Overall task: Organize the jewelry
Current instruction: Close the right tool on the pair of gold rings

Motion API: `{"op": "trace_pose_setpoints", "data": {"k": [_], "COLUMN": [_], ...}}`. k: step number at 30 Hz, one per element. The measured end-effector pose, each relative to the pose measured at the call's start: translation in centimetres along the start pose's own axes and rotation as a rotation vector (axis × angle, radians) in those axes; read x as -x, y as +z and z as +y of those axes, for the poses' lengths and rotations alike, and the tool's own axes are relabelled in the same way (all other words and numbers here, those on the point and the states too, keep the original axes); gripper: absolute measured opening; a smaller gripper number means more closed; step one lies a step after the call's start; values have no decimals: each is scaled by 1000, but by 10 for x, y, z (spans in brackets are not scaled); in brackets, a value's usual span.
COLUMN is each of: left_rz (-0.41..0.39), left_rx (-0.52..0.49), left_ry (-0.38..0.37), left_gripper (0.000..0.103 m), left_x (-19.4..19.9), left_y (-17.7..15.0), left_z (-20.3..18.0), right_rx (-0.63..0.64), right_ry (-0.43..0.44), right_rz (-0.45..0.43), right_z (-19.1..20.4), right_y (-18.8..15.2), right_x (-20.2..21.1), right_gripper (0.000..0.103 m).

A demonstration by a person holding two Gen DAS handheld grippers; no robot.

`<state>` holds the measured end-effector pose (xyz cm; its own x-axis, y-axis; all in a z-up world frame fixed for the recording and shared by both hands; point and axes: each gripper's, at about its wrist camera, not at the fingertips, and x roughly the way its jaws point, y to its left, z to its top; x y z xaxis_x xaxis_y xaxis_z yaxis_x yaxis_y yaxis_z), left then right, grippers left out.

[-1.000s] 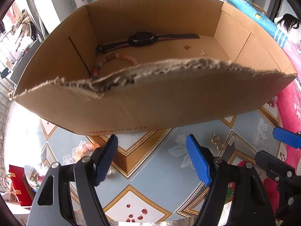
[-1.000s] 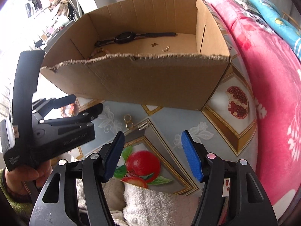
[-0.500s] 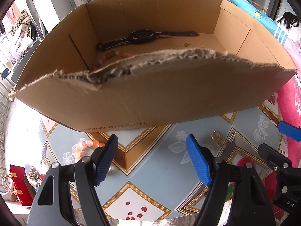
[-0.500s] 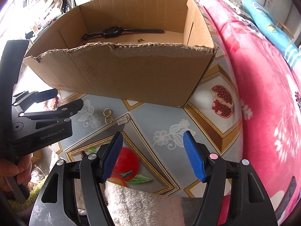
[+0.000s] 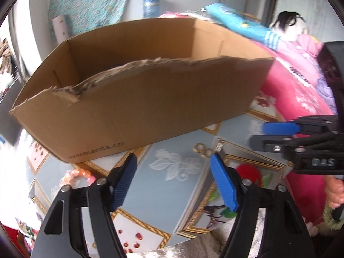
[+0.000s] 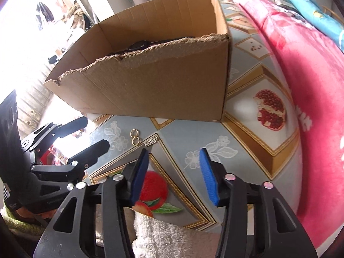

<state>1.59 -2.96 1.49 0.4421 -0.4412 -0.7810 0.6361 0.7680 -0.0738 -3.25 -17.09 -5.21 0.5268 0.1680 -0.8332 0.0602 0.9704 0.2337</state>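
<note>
A torn cardboard box [image 5: 133, 116] stands on the patterned tablecloth; it also shows in the right wrist view [image 6: 163, 79], with a black watch [image 6: 139, 45] just visible inside. Two gold rings [image 5: 202, 150] and a small silver clip [image 5: 218, 145] lie on the cloth in front of the box; the rings [image 6: 135, 136] and clip [image 6: 150, 142] show in the right wrist view too. A pink-orange bead bracelet [image 5: 77, 175] lies left of my left gripper [image 5: 174, 182], which is open and empty. My right gripper [image 6: 174, 177] is open and empty, low over the cloth.
A pink blanket [image 6: 301, 86] covers the right side. A white towel [image 6: 163, 236] lies under the right gripper. The tablecloth [image 6: 247, 133] has fruit prints. My right gripper shows at the right of the left wrist view [image 5: 301, 137].
Both grippers have dropped lower and pulled back from the box, so its inside is mostly hidden. The right gripper has moved closer to the rings.
</note>
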Motion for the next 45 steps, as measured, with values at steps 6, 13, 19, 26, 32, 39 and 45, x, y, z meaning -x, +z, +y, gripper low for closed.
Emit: {"op": "trace_pose_setpoints", "data": {"k": [6,13,19,26,32,39,45], "left_rz": [-28,-10,-8,-7,-10,-1,31], "left_rx": [-48,-63,-51,-51,-55,-57,-68], "left_ry": [-120,-159,-180,-206,-222,-209,-176], "left_gripper": [47,25,18,15,15,15,15], "left_x": [-2,-10,-12,-15,-15,-19,-29], "left_y": [-2,-4,-5,-5,-4,2,7], "left_z": [-12,-12,-4,-3,-1,-6,-13], "right_rx": [116,226,280,343,329,250,232], "right_ry": [13,36,42,-3,19,48,37], "right_rz": [-44,-66,-59,-55,-38,-27,-35], "right_z": [14,30,35,41,31,11,6], "right_y": [-3,0,6,2,6,12,3], "right_x": [-6,-18,-31,-42,-42,-39,-32], "right_gripper": [32,29,28,17,10,0,0]}}
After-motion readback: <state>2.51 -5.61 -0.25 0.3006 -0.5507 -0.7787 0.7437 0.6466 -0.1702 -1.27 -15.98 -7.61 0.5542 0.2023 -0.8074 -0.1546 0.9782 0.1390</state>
